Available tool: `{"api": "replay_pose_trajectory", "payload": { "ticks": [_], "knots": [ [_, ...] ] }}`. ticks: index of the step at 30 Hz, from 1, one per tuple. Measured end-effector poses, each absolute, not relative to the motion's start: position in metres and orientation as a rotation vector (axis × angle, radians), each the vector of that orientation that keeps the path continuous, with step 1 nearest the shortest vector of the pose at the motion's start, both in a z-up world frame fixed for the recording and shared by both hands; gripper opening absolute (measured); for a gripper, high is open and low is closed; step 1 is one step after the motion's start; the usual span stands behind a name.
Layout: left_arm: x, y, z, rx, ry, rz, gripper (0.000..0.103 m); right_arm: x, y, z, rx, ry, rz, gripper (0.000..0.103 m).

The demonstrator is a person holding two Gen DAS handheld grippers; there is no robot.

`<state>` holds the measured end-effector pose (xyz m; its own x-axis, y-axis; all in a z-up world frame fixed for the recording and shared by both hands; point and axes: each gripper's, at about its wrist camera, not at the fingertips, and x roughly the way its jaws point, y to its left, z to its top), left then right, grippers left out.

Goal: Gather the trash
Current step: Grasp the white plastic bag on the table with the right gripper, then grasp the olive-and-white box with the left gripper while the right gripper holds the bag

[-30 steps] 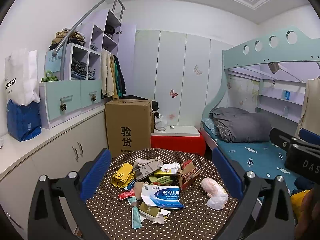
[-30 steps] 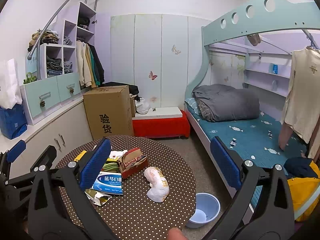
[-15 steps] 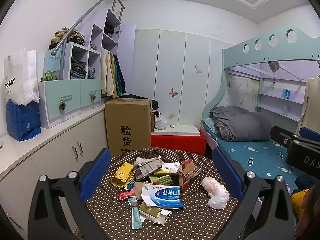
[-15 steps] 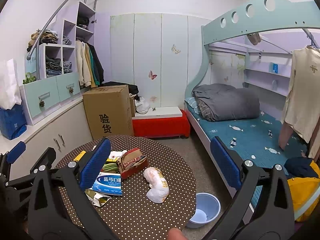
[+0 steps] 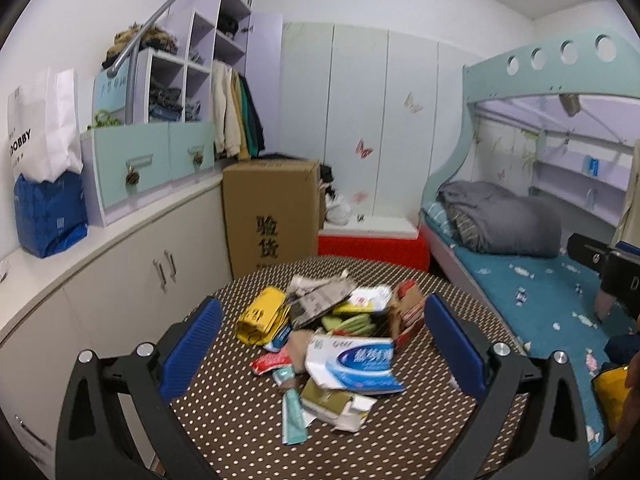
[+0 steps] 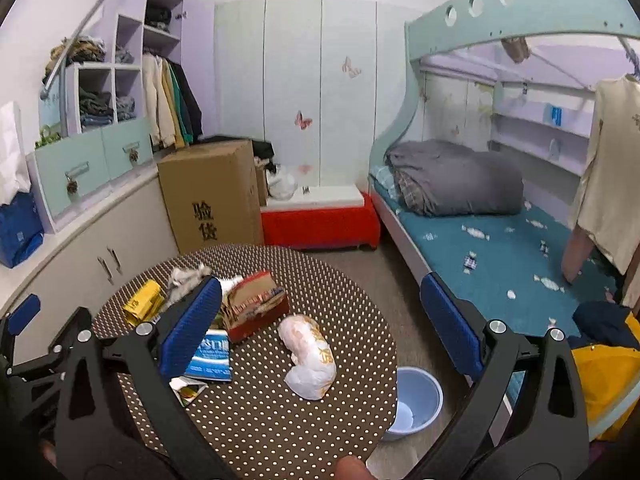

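Trash [image 5: 324, 344] lies heaped at the centre of my left wrist view, on the round dotted bench [image 5: 248, 420] in the lower middle of the frame. I can pick out a yellow wrapper [image 5: 262, 316] at the pile's left, a torn blue-and-white carton [image 5: 352, 364] at its front, a red box [image 5: 408, 312] at its right and a teal strip [image 5: 294, 420] nearest me. My left gripper [image 5: 320, 348] has its jaws spread wide with nothing between them, the blue pads framing the pile from either side. A cardboard box [image 5: 272, 216] stands behind the bench at centre frame, and the bunk bed [image 5: 520, 272] fills the right.

From the right wrist view, the same bench [image 6: 280, 412] sits lower left of centre. A crumpled white bag [image 6: 310, 356] lies alone toward the bench's right side, apart from the rest of the litter. The red box [image 6: 256, 308] is just left of it, with the blue-and-white carton [image 6: 212, 360] and the yellow wrapper [image 6: 144, 306] further left. My right gripper [image 6: 320, 332] also has its jaws wide apart and empty. A pale blue bin [image 6: 416, 404] stands on the floor just past the bench's right edge, low in the frame. The left gripper shows at the lower left margin.
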<state>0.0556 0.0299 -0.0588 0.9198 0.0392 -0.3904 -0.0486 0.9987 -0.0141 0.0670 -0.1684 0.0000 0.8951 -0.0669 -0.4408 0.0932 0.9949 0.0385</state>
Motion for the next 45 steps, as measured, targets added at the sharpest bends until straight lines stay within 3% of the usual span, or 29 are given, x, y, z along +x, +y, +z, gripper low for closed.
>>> {"api": "replay_pose_trajectory", "payload": {
  "ticks": [19, 22, 24, 27, 45],
  "knots": [
    [0.101, 0.075, -0.151, -0.020, 0.644, 0.063, 0.099, 0.192, -0.170, -0.166, 0.033, 0.889, -0.013, 0.096],
    [0.108, 0.070, -0.152, -0.010, 0.650, 0.043, 0.099, 0.200, -0.172, -0.178, 0.038, 0.918, 0.002, 0.075],
    [0.112, 0.066, -0.154, -0.008, 0.659, 0.024, 0.099, 0.202, -0.174, -0.180, 0.045, 0.922, 0.019, 0.054],
    [0.112, 0.061, -0.160, 0.006, 0.670, 0.010, 0.099, 0.203, -0.174, -0.179, 0.041, 0.908, 0.040, 0.044],
    [0.122, 0.035, -0.186, 0.115, 0.737, -0.181, 0.099, 0.186, -0.175, -0.168, 0.056, 0.866, 0.075, 0.042]
  ]
}}
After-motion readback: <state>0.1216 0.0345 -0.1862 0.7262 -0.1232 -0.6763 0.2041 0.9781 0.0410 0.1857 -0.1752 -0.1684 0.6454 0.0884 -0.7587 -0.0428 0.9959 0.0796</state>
